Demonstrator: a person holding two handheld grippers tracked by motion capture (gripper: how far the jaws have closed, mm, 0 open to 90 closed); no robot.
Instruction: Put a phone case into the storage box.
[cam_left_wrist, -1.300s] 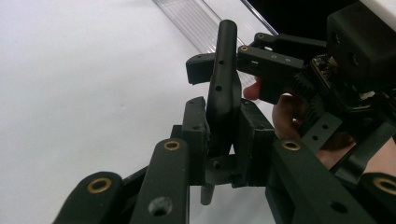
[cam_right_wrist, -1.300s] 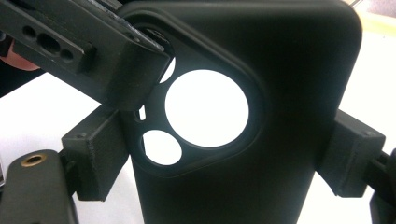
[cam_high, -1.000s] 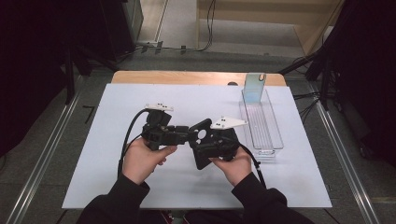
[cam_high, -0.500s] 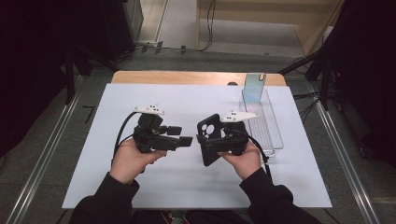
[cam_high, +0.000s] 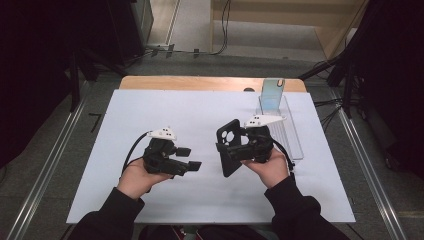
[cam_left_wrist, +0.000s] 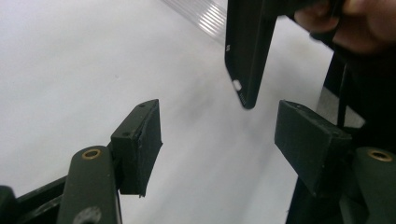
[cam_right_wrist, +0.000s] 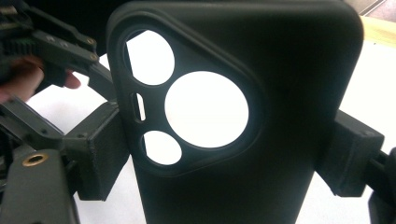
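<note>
A black phone case with round camera cutouts stands upright in my right gripper, which is shut on its two long sides. In the right gripper view the case spans the picture between the pads of the right gripper. My left gripper hangs low over the white mat to the left of the case and points at it. Its jaws have just been opening and nothing is between them. In the left gripper view, the left gripper stands wide, with the case's edge beyond it, apart from it.
A clear plastic tray lies at the right of the white mat, and a pale phone-shaped slab stands upright at its far end. The wooden table edge shows behind the mat. Metal rails run along both sides.
The two grippers were together at the case a second ago. The left one has come off it, moved left and sunk with its jaws open. The right one has carried the case slightly right.
</note>
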